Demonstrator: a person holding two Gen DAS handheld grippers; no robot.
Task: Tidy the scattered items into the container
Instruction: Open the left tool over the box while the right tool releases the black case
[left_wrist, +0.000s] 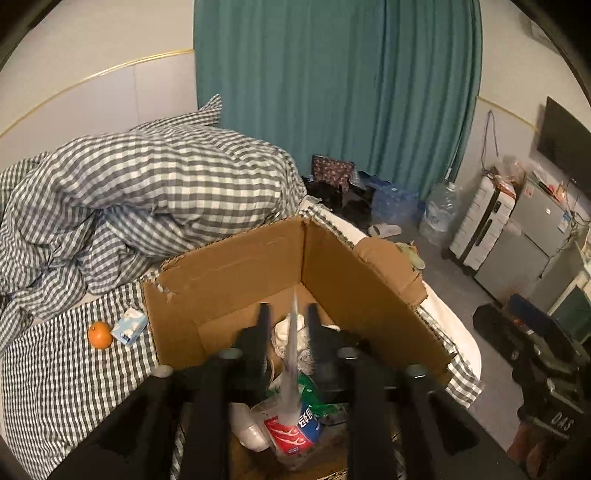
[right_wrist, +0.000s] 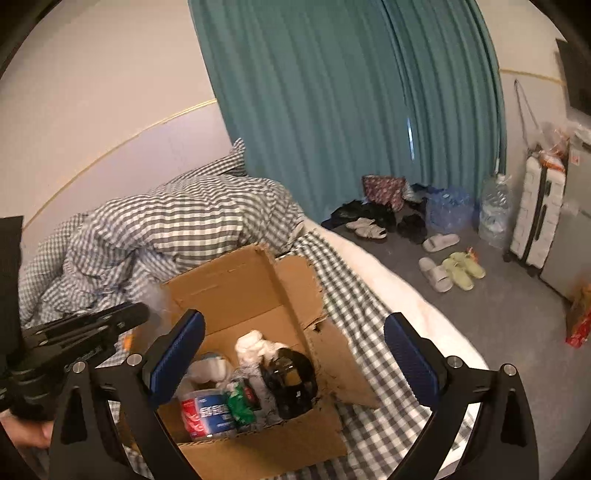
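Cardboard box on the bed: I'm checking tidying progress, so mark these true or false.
1. An orange lies on the bed outside the cardboard box. True.
2. The right tongs are clamped on a bottle. False: they are open and empty.
3. The left tongs hold a thin clear item over the box. True.
4. The box is empty. False: it holds a labelled bottle and other things.
5. A small tissue pack lies beside the orange. True.

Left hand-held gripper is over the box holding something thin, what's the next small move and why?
Probably open the left hand-held gripper and drop the thin clear item: it hangs over the box, above the bottle. The orange and packet remain outside.
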